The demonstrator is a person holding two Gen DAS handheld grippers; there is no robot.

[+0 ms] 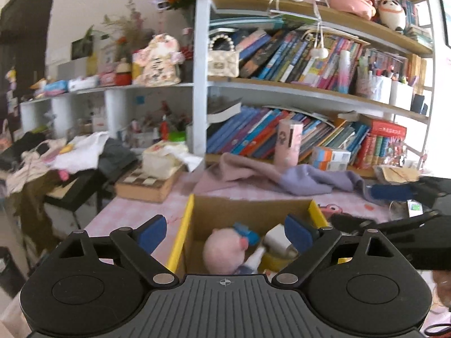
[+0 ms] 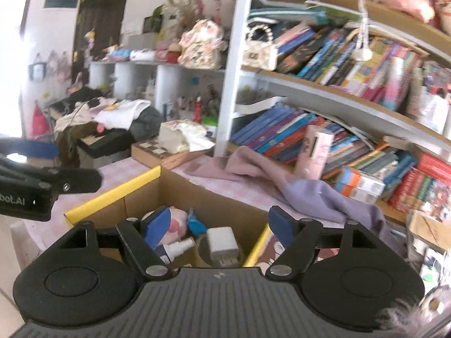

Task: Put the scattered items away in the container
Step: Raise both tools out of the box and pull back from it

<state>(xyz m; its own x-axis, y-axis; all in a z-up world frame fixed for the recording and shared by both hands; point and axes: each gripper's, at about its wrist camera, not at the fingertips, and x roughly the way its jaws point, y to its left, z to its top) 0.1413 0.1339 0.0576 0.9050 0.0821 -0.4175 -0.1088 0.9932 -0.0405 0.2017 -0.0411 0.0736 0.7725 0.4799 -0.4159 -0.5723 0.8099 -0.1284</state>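
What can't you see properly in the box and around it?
- Brown cardboard box: its near end is hidden by the hand-held gripper body in both views.
- Pink round plush toy: its lower part is cut off in the left wrist view, and a blue pad covers it in the right.
- White charger plug: its label is too blurred to read.

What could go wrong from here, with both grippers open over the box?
1. The left hand-held gripper and right hand-held gripper hover close together above the box; they could bump into each other.
2. The box already holds a pink toy, a white charger and a spray bottle; a low pass might snag them or clip the yellow rim.
3. The purple cloth lies behind the box and could be overlooked.
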